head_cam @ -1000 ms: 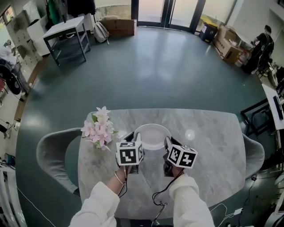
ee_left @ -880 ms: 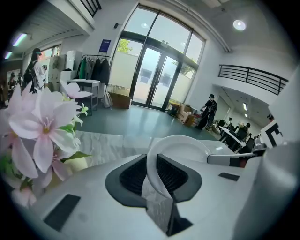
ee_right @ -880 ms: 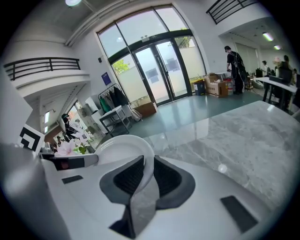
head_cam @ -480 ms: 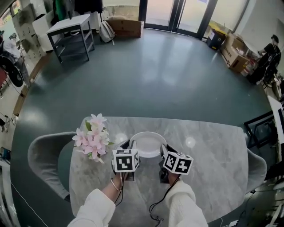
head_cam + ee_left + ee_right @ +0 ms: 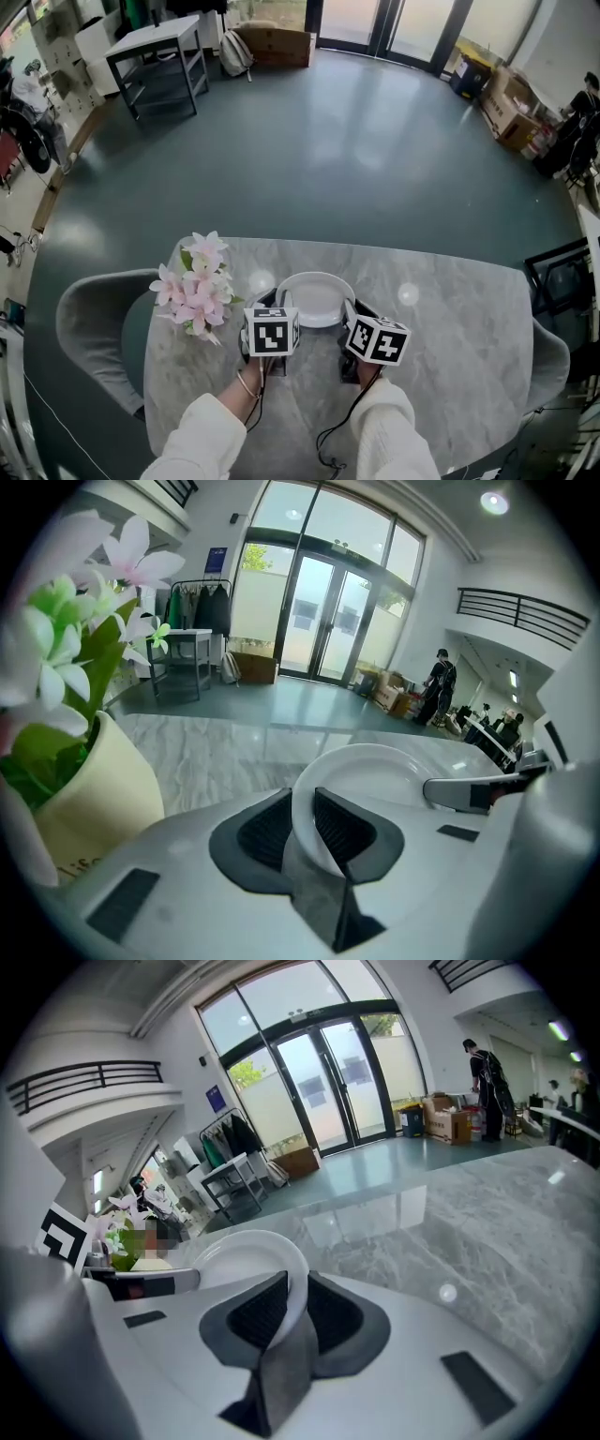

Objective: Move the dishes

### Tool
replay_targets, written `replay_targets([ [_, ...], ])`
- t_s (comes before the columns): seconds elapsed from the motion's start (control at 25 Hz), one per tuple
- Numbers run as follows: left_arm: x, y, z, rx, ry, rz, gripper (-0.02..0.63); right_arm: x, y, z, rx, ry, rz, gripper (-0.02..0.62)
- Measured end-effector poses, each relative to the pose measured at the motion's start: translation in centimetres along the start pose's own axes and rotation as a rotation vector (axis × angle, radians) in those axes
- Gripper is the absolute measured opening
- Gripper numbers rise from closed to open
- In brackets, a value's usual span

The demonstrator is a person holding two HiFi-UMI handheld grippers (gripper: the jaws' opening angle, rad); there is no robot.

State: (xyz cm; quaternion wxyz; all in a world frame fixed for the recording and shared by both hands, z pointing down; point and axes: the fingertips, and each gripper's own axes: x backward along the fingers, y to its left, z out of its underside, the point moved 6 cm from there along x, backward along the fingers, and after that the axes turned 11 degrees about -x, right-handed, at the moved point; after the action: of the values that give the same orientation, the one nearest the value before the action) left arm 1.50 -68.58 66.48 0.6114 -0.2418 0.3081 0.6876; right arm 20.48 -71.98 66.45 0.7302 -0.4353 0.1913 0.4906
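Note:
A white plate point(image 5: 316, 298) is held over the grey marble table point(image 5: 450, 347), gripped on both sides. My left gripper point(image 5: 278, 302) is shut on the plate's left rim point(image 5: 305, 817), its dark pads point(image 5: 345, 829) pressing the edge. My right gripper point(image 5: 349, 311) is shut on the plate's right rim point(image 5: 298, 1293), pinched between its pads point(image 5: 330, 1314). The plate point(image 5: 380, 775) looks empty and roughly level, and the same plate point(image 5: 246, 1252) shows in the right gripper view.
A cream pot of pink and white flowers point(image 5: 197, 283) stands on the table just left of the left gripper; the pot point(image 5: 80, 794) is close beside it. Grey chairs point(image 5: 94, 337) flank the table at both ends. Beyond lies open green floor point(image 5: 309, 150).
Both grippers stay shut on the plate. The head view has shifted slightly, so the table and plate sit a little lower and to the right in the picture than before.

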Motion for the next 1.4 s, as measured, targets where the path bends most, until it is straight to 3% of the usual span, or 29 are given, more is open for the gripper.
replay_targets([
  [0.44, -0.8, 0.4, 0.2, -0.006, 0.001, -0.020, 0.063, -1.0, 0.0, 0.0, -0.017, 0.012, -0.008, 0.118],
  [0.88, -1.3, 0.5, 0.1, -0.017, 0.004, -0.018, 0.064, -1.3, 0.3, -0.3, -0.007, 0.059, 0.043, 0.127],
  [1.16, -0.9, 0.5, 0.4, 0.019, 0.010, -0.023, 0.064, -1.4, 0.2, -0.2, 0.021, 0.031, 0.062, 0.133],
  [1.4, -0.4, 1.1, 0.8, 0.029, -0.003, -0.080, 0.086, -0.9, 0.1, 0.2, 0.030, 0.000, 0.076, 0.143],
])
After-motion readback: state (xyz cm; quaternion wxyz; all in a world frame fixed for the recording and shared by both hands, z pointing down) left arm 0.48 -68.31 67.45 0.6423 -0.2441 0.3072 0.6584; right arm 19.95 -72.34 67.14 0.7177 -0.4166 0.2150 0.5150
